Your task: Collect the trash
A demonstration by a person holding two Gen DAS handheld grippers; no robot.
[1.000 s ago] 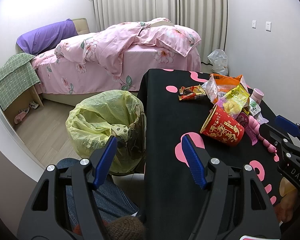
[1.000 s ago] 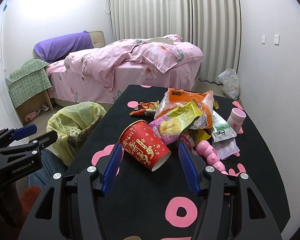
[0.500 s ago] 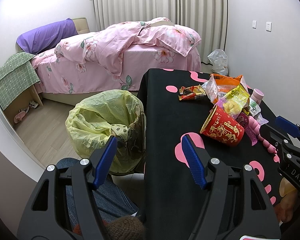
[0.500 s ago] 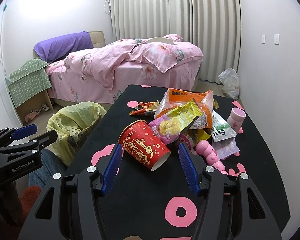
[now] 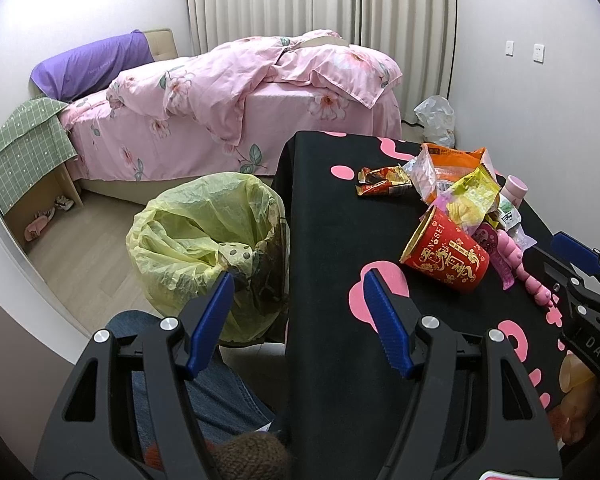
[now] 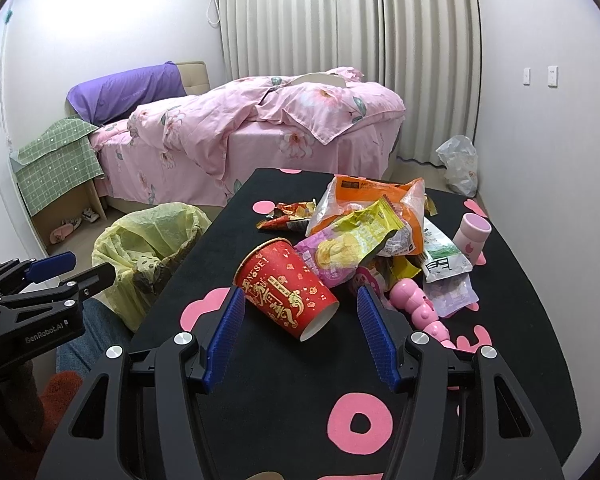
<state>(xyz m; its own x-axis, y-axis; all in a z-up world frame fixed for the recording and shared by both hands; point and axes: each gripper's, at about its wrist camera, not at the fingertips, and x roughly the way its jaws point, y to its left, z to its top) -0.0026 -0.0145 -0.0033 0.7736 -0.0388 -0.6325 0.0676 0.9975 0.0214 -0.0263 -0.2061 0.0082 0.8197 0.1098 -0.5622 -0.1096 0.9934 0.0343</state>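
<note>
A red paper cup [image 6: 288,290] lies on its side on the black table [image 6: 268,392], also in the left wrist view [image 5: 446,258]. Behind it lies a pile of snack wrappers [image 6: 364,228], with an orange bag [image 5: 452,162] and a yellow bag [image 5: 474,196]. A bin with a yellow bag liner [image 5: 204,248] stands on the floor left of the table, also in the right wrist view [image 6: 148,240]. My right gripper [image 6: 300,324] is open, just short of the cup. My left gripper [image 5: 300,312] is open and empty over the table's left edge, beside the bin.
A pink cup [image 6: 472,236], a pink toy [image 6: 416,306] and a white-green packet [image 6: 444,256] lie right of the pile. A bed with pink bedding [image 6: 260,128] stands behind the table. A white plastic bag [image 6: 458,164] sits on the floor by the curtain.
</note>
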